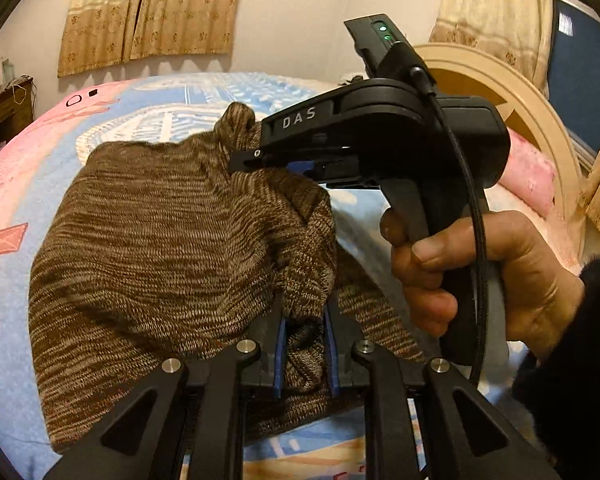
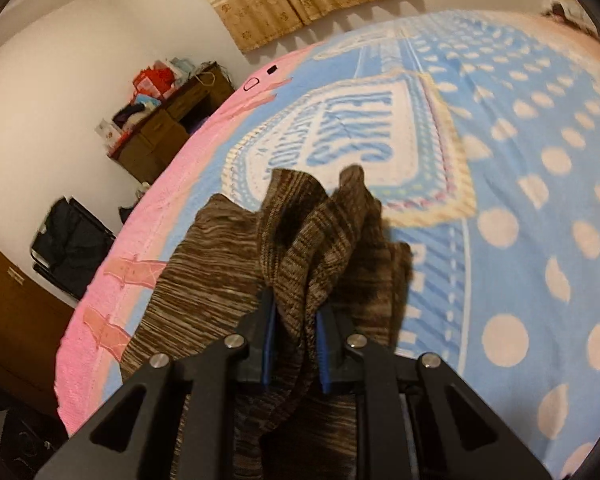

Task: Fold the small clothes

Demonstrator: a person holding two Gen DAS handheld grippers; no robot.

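Note:
A brown knitted garment (image 1: pixel 152 240) is held up over a bed with a blue, pink and dotted blanket (image 1: pixel 28 200). My left gripper (image 1: pixel 304 320) is shut on a bunched edge of the knit. My right gripper (image 1: pixel 246 160), seen from the side in the left wrist view with a hand on its handle, is shut on another part of the edge higher up. In the right wrist view the right gripper (image 2: pixel 296 320) pinches a bunch of the knit garment (image 2: pixel 312 232), which hangs down toward the blanket (image 2: pixel 520 160).
A cream wooden headboard (image 1: pixel 512 88) and a pink pillow (image 1: pixel 528 172) are at the right. A dark wooden cabinet (image 2: pixel 168 128) with clutter and a black bag (image 2: pixel 68 240) stand left of the bed. Curtains (image 1: pixel 148 8) hang on the far wall.

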